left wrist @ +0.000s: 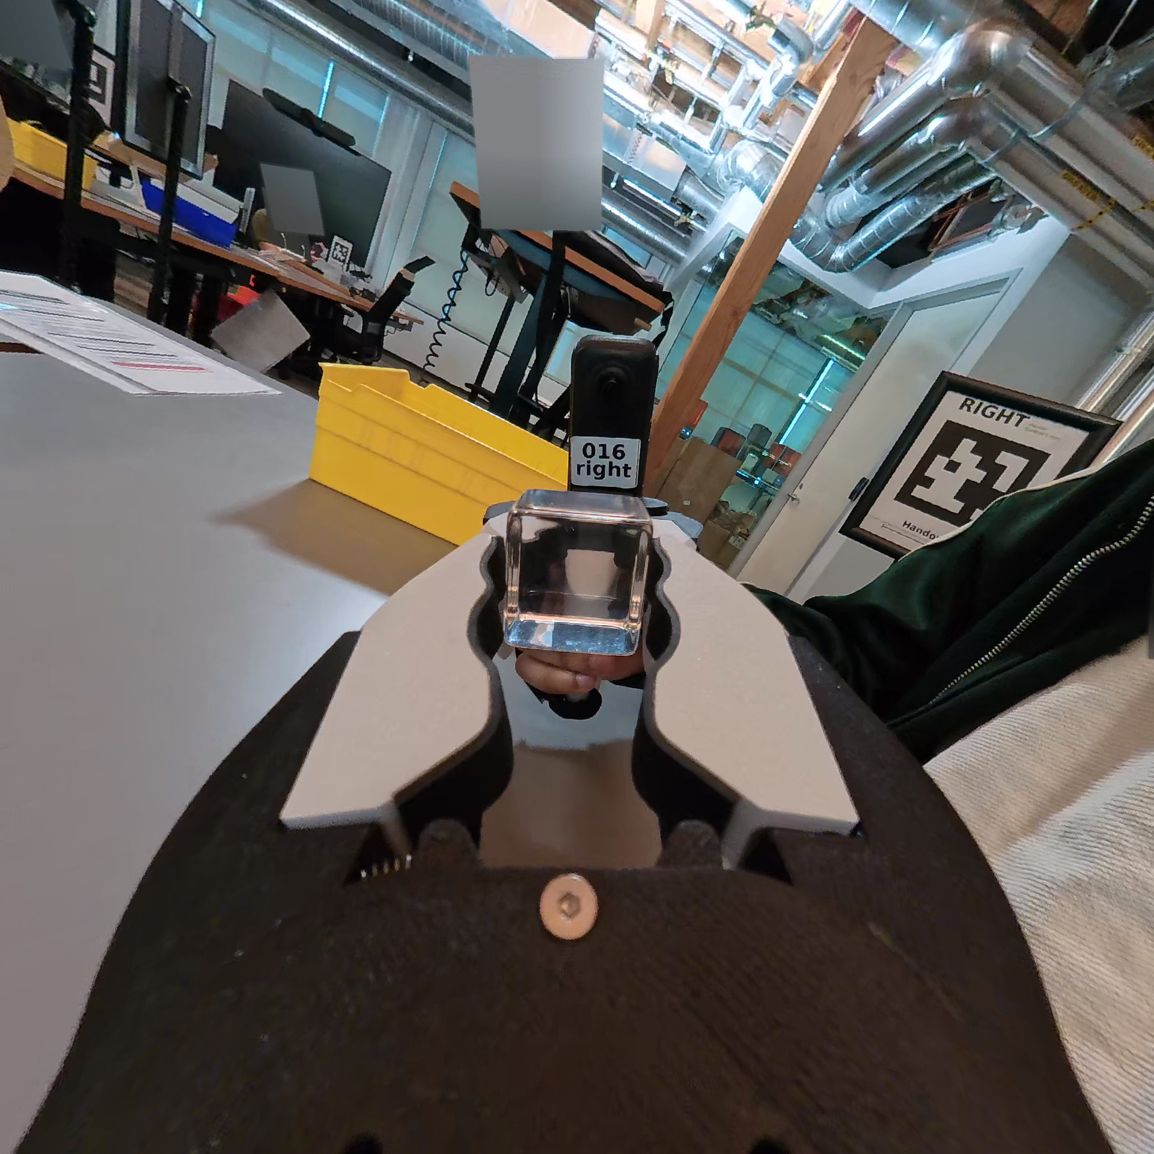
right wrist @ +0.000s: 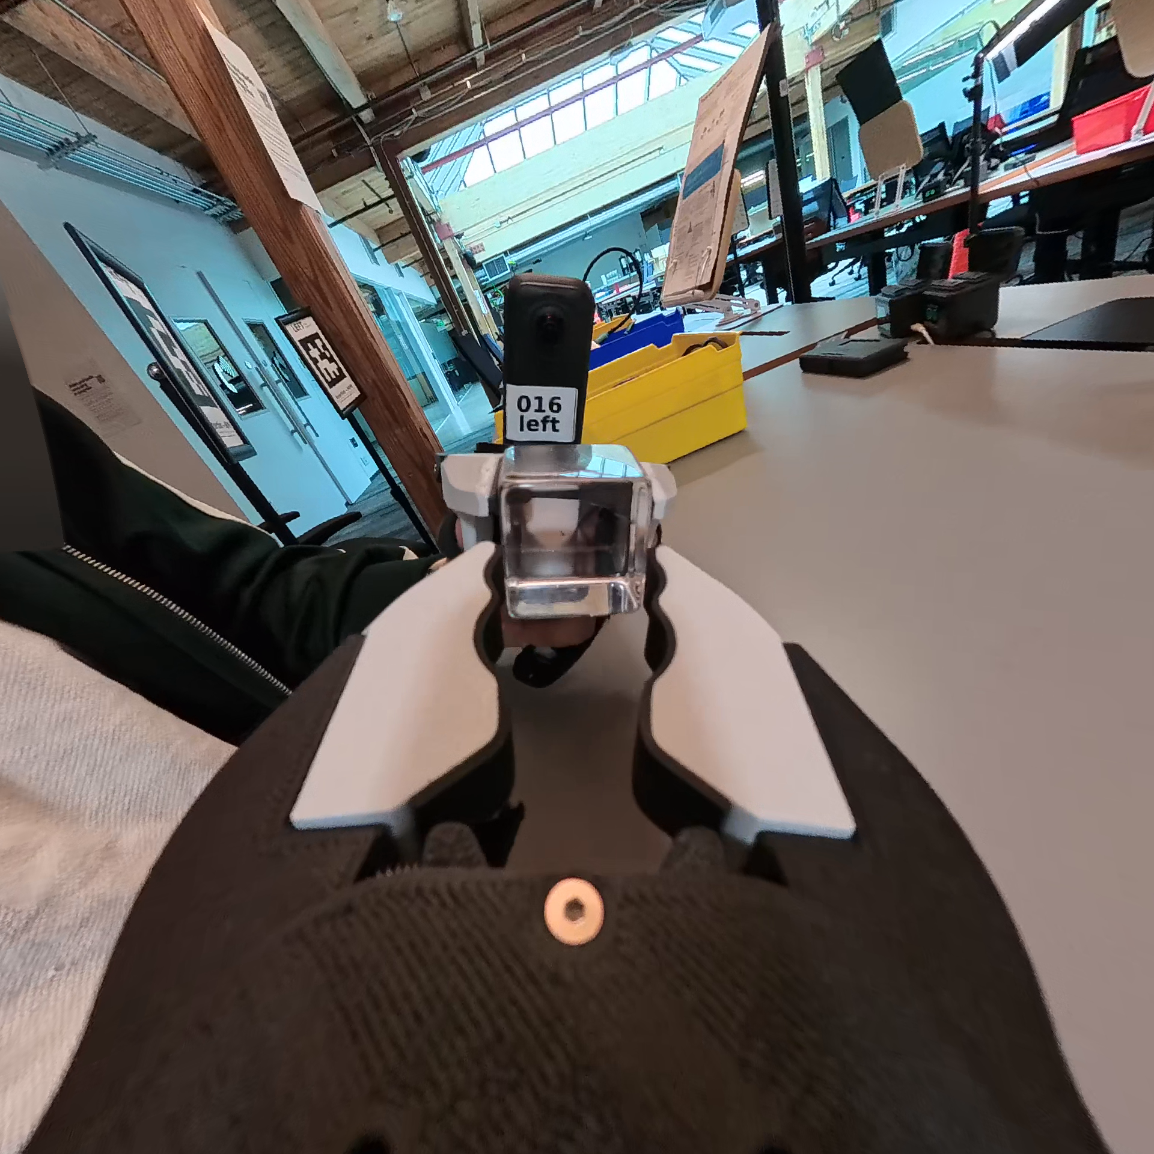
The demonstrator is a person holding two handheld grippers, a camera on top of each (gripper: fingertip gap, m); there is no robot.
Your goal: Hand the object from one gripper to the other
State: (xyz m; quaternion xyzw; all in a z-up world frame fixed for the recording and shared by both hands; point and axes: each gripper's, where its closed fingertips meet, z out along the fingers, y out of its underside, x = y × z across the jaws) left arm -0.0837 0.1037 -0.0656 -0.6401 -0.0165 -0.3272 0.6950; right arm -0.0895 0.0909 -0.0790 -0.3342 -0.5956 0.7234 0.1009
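Observation:
A clear cube [left wrist: 574,581] hangs in the air above the grey table [left wrist: 156,562], between both grippers, which face each other. My left gripper [left wrist: 574,556] has its white fingers against the cube's two sides. In the right wrist view my right gripper [right wrist: 571,574] flanks the near part of the same cube [right wrist: 574,543] just as closely. The left gripper [right wrist: 556,493] clamps the cube's far end there. In the left wrist view the right gripper [left wrist: 587,521] shows just behind the cube, its tips at the cube's sides. A hand shows below the cube in both views.
A yellow bin [left wrist: 399,449] stands on the table behind the grippers and also shows in the right wrist view [right wrist: 674,399]. A printed sheet [left wrist: 125,337] lies at the far left. Black devices [right wrist: 937,312] sit at the table's far right. A dark green sleeve [left wrist: 937,624] is close by. Only a small space, under 4 cm, lies between the two pairs of fingers.

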